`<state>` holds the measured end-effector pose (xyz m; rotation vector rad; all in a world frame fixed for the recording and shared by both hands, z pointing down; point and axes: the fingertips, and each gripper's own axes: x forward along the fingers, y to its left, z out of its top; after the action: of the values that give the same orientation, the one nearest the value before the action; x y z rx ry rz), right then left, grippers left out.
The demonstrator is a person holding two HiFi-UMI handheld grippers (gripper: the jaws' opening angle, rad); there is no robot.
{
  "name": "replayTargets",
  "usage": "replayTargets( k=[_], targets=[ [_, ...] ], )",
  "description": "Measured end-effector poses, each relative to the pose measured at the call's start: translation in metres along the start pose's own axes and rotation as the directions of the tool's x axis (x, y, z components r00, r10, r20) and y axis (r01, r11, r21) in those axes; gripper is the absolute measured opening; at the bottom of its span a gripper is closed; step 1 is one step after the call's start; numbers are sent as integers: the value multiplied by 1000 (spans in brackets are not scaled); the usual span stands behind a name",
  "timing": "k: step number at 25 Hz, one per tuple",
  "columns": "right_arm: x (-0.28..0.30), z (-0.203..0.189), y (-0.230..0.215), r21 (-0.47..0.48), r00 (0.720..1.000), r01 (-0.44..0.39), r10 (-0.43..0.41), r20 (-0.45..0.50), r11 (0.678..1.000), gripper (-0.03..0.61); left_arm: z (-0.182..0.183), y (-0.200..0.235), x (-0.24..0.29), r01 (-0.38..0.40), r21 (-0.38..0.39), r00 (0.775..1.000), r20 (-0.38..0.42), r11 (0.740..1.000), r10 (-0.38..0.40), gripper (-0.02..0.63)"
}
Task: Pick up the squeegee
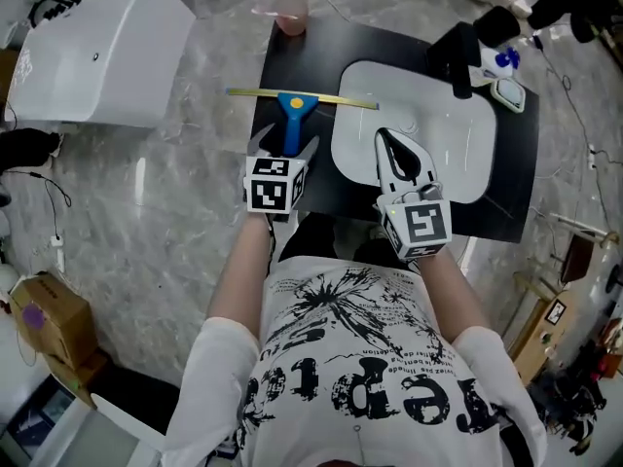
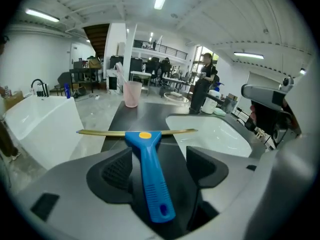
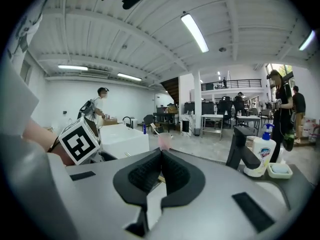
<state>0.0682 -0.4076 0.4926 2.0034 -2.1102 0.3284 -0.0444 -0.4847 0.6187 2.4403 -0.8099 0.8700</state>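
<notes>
The squeegee [image 1: 290, 115], with a blue handle and a thin yellow blade, lies flat on the black counter [image 1: 302, 52], handle pointing toward me. My left gripper [image 1: 283, 144] is open and straddles the handle. In the left gripper view the squeegee [image 2: 147, 169] runs between the two pads [image 2: 117, 170] of the left gripper [image 2: 160, 160], with a gap on each side. My right gripper [image 1: 387, 144] hovers over the white sink [image 1: 458, 154], shut with nothing in it. Seen in its own view, the right gripper [image 3: 161, 166] has its jaws pressed together.
A pink cup [image 1: 291, 13] stands at the counter's far edge behind the blade. A black faucet [image 1: 458, 56], a soap bottle [image 1: 501, 61] and a soap dish [image 1: 510, 93] sit past the sink. A white tub [image 1: 107, 52] stands to the left on the marble floor.
</notes>
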Motion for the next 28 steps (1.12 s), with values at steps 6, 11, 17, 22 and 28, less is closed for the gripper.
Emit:
replayTargets(
  k=[6, 11, 17, 22, 28],
  targets=[
    [11, -22, -12, 41, 996, 83, -81, -46, 996, 14, -9, 20, 39, -16, -32, 997, -82, 999, 13, 344],
    [10, -31, -19, 55, 990, 125, -122, -66, 991, 14, -16, 24, 51, -51, -8, 993, -110, 999, 50, 307],
    [6, -35, -27, 58, 985, 157, -153, -74, 986, 14, -20, 35, 53, -134, 23, 985, -103, 991, 136, 143],
    [3, -34, -29, 56, 984, 164, -160, -74, 985, 14, -15, 34, 48, -114, 13, 987, -114, 993, 115, 140],
    [-1, -20, -29, 46, 985, 168, -166, -50, 985, 14, -8, 31, 32, -103, -29, 992, -83, 994, 100, 140]
  ],
)
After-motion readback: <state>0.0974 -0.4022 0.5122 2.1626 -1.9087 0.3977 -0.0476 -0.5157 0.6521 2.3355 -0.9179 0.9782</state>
